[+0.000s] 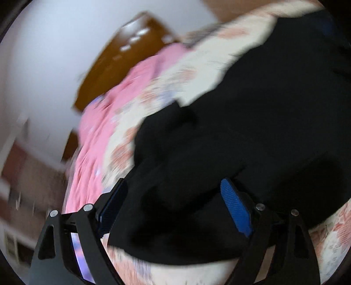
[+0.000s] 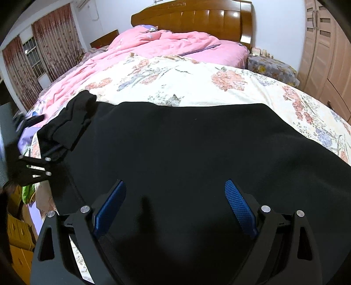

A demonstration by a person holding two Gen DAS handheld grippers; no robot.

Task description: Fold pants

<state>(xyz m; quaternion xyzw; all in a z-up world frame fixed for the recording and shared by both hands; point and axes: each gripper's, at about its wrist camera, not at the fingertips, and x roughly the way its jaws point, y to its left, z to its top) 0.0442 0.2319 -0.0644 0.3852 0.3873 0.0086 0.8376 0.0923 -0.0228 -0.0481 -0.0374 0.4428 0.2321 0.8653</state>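
Black pants (image 2: 186,149) lie spread across the floral sheet (image 2: 186,79) on the bed. In the right wrist view my right gripper (image 2: 175,188) hovers over the near part of the pants, fingers wide apart and empty. The pants' left end (image 2: 72,122) is bunched and folded over. My left gripper (image 2: 47,166) shows there at the left edge, by that bunched end. In the blurred left wrist view my left gripper (image 1: 173,186) is open with black pants cloth (image 1: 241,131) lying between and beyond its blue pads (image 1: 235,206).
A pink quilt (image 2: 175,43) lies at the head of the bed before a wooden headboard (image 2: 197,19). A wardrobe (image 2: 324,54) stands right, curtained windows (image 2: 33,54) left. Yellow boxes (image 2: 17,236) sit beside the bed at lower left.
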